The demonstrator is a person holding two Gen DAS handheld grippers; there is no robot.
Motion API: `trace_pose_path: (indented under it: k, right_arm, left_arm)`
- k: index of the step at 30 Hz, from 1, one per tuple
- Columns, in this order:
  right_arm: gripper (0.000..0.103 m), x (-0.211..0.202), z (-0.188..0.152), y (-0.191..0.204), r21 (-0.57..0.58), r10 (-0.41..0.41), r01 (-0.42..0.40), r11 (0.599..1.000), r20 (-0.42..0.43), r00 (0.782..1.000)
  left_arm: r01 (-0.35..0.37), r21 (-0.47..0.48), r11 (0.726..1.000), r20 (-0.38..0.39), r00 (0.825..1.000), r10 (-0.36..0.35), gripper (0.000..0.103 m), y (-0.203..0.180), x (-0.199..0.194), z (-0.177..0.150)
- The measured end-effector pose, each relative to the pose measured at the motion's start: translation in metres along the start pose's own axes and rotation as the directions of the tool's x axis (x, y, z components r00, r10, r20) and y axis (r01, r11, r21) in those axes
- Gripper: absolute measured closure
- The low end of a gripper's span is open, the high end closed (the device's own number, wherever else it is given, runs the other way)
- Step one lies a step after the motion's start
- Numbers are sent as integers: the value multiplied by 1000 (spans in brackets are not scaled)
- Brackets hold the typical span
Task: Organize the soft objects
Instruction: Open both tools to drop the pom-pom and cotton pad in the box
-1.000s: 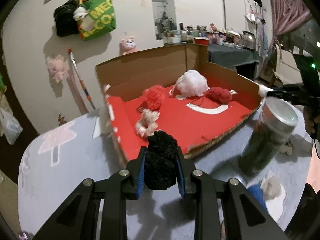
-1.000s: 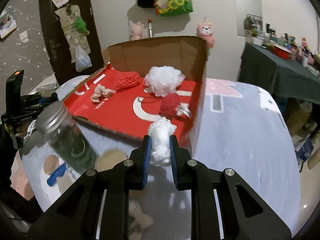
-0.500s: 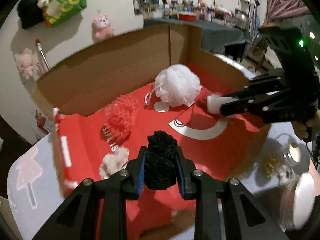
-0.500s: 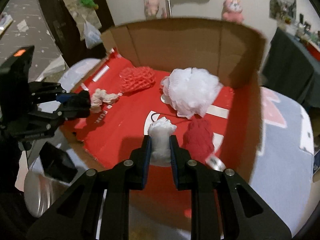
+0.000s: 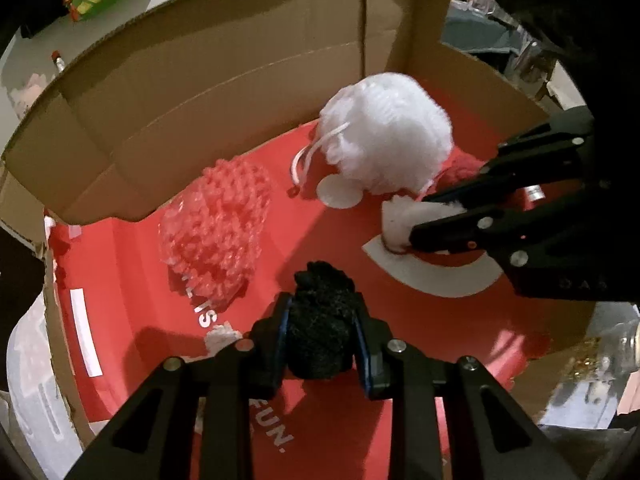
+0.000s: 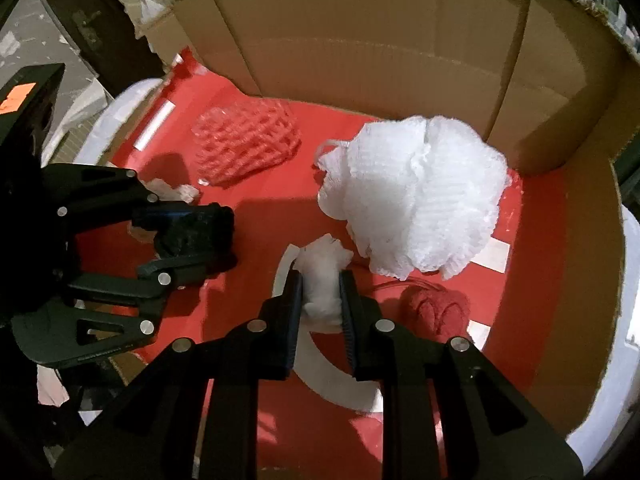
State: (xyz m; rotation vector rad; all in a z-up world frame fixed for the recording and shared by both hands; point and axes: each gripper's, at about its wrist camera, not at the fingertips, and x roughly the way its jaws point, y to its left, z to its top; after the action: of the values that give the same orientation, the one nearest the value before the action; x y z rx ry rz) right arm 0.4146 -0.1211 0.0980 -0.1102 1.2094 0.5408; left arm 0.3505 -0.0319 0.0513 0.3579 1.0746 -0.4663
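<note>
My left gripper (image 5: 320,320) is shut on a black fuzzy ball (image 5: 320,324) and holds it over the red floor of an open cardboard box (image 5: 240,60); it also shows in the right wrist view (image 6: 192,236). My right gripper (image 6: 320,284) is shut on a small white fluffy piece (image 6: 322,280), low over the box floor; it also shows in the left wrist view (image 5: 404,220). In the box lie a big white mesh pouf (image 6: 416,196), a red foam net (image 6: 248,140), a dark red ball (image 6: 436,312) and a small whitish scrap (image 6: 176,192).
The box has tall cardboard walls (image 6: 400,40) at the back and right. A glass jar (image 5: 616,348) stands outside the box at the right. A white-grey tabletop (image 5: 28,380) shows around the box.
Both grippers have moved forward and down into the box, each still holding its piece. The box contents now look closer; the jar has slid to the view's edge.
</note>
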Motion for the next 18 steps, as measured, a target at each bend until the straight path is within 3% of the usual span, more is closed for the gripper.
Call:
trace_pose_path:
  k: [12, 18]
  right_arm:
    - [84, 4, 2, 2, -6, -36, 36, 999, -17, 999]
    - [80, 6, 4, 9, -11, -49, 49, 999, -10, 999]
  left_arm:
    - [6, -15, 1000, 4, 1000, -6, 69, 6, 0, 2]
    - [7, -17, 1000, 14, 1000, -6, 60, 8, 1, 4]
